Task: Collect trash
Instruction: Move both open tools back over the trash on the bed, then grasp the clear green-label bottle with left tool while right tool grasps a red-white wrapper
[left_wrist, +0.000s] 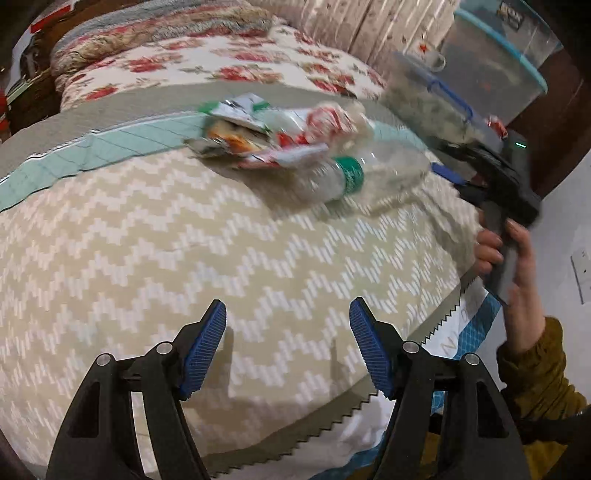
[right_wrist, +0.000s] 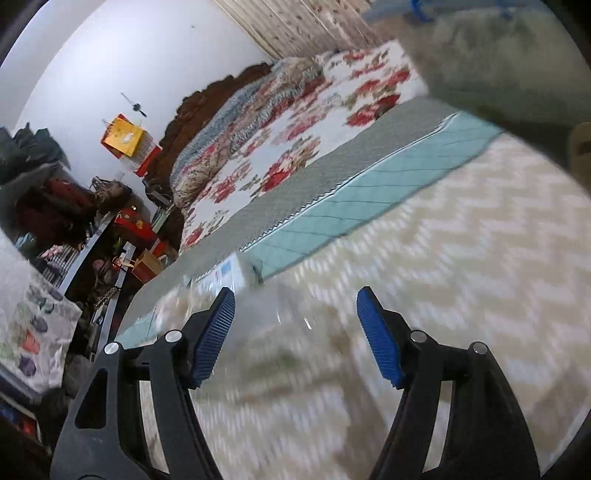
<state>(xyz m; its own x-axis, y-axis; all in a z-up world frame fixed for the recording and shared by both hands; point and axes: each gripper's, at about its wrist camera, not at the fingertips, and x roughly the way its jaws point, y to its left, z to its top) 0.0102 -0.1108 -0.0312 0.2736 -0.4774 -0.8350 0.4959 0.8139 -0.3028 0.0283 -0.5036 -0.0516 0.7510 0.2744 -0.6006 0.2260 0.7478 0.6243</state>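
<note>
We see the trash gathered in one loose heap on the far part of the bed's beige zigzag cover. A clear plastic bottle with a green label band (left_wrist: 343, 177) lies on its side at the near right edge of the heap, pointing roughly left to right. Just behind it, touching or overlapping, sit crumpled red-and-white wrappers (left_wrist: 325, 122). To the left lies a flat white-and-green packet (left_wrist: 236, 107), with an orange-printed wrapper (left_wrist: 229, 138) beneath it. Motion blur hides finer print. The pile straddles the teal quilted stripe.
</note>
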